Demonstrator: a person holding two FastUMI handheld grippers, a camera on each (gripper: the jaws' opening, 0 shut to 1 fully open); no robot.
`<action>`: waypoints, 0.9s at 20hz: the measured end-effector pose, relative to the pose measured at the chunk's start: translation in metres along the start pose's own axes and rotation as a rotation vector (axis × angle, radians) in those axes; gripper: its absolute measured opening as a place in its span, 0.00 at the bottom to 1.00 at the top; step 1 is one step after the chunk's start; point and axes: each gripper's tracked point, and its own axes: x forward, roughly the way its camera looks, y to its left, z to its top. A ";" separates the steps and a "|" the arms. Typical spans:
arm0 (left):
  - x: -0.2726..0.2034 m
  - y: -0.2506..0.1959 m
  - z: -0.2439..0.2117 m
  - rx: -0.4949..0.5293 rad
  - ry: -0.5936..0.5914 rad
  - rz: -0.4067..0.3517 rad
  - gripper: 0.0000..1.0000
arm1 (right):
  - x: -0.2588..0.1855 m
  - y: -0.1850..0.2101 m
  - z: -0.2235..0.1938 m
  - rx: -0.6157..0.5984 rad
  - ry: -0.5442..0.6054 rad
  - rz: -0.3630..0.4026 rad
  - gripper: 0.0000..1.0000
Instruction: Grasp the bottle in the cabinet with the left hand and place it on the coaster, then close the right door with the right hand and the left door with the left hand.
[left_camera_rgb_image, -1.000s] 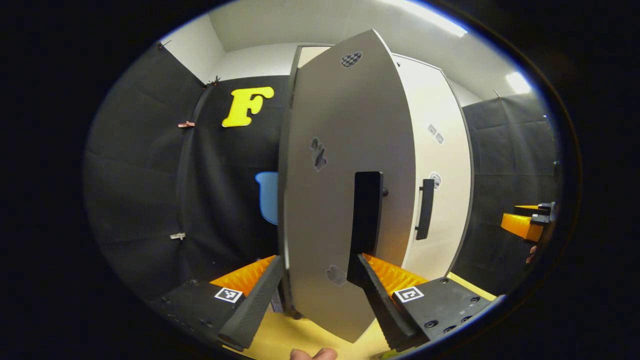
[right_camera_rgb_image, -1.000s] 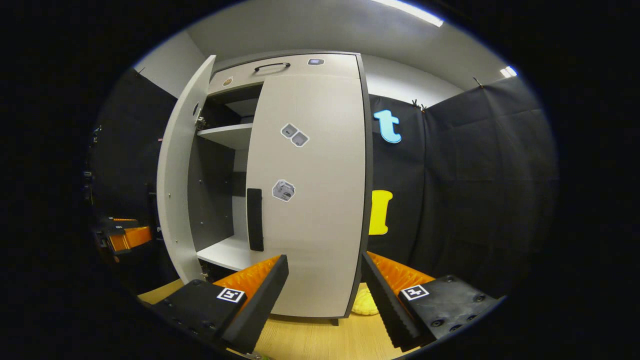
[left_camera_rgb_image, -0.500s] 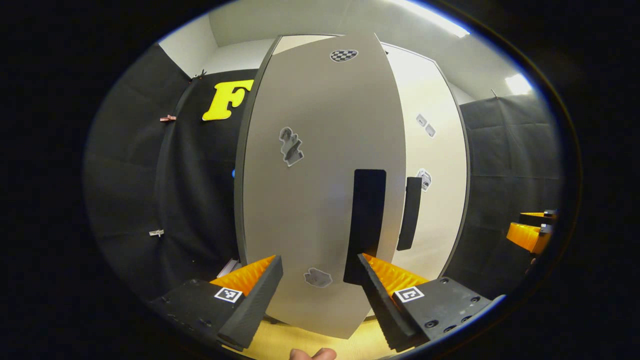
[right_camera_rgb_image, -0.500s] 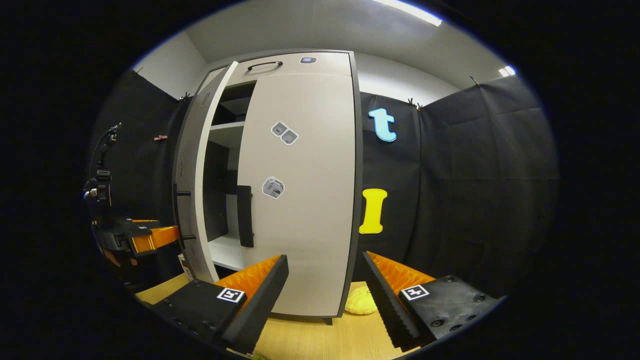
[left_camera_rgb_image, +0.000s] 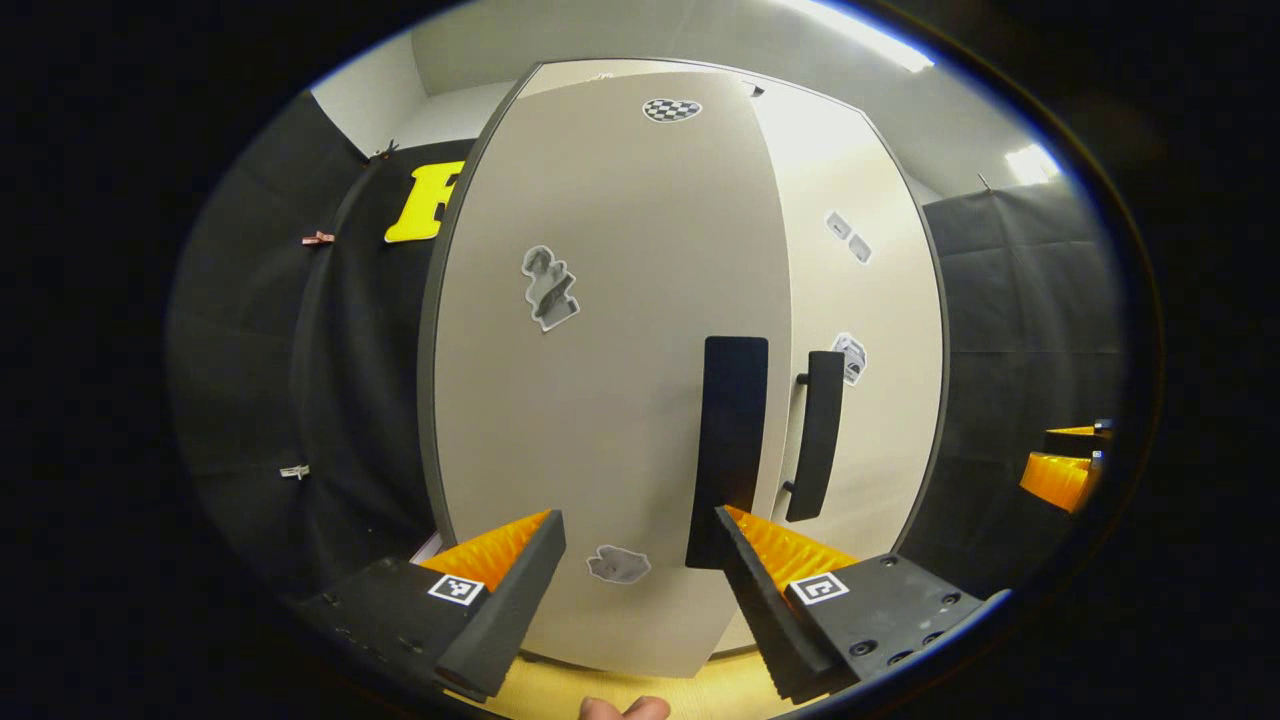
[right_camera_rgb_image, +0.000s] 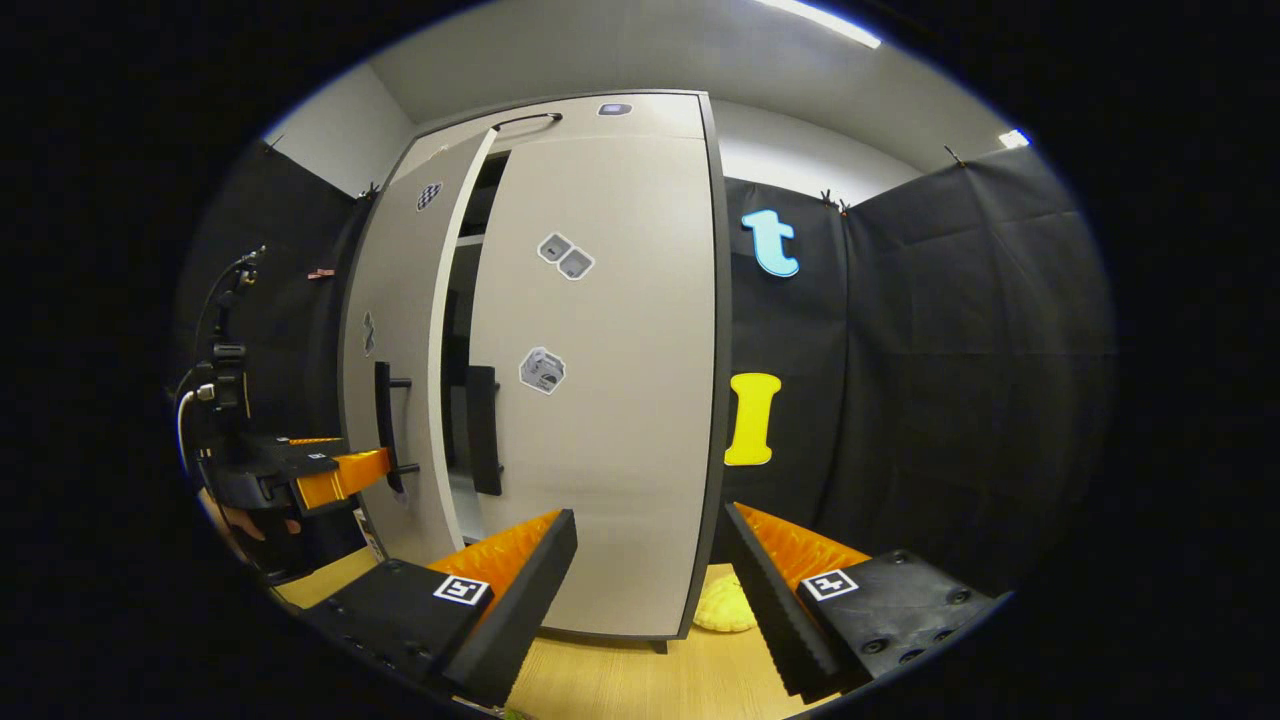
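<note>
Since a second ago the left door (left_camera_rgb_image: 600, 380) swings nearly shut, straight ahead of our spread, empty left gripper (left_camera_rgb_image: 640, 580).

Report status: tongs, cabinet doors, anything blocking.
Left tongs open, against pale grey left door, door ajar. Right tongs open, holding nothing; pale grey right door shut. Nothing seen in the gap.
</note>
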 end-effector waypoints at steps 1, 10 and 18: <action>0.002 -0.001 0.000 0.001 -0.001 0.000 0.95 | 0.001 0.000 0.000 0.002 -0.001 0.000 0.97; -0.003 0.002 0.004 0.008 0.001 0.011 0.95 | 0.002 -0.001 0.003 0.003 -0.006 -0.011 0.97; -0.058 0.013 0.014 0.028 -0.014 0.012 0.95 | -0.015 0.010 0.011 0.016 -0.016 -0.002 0.97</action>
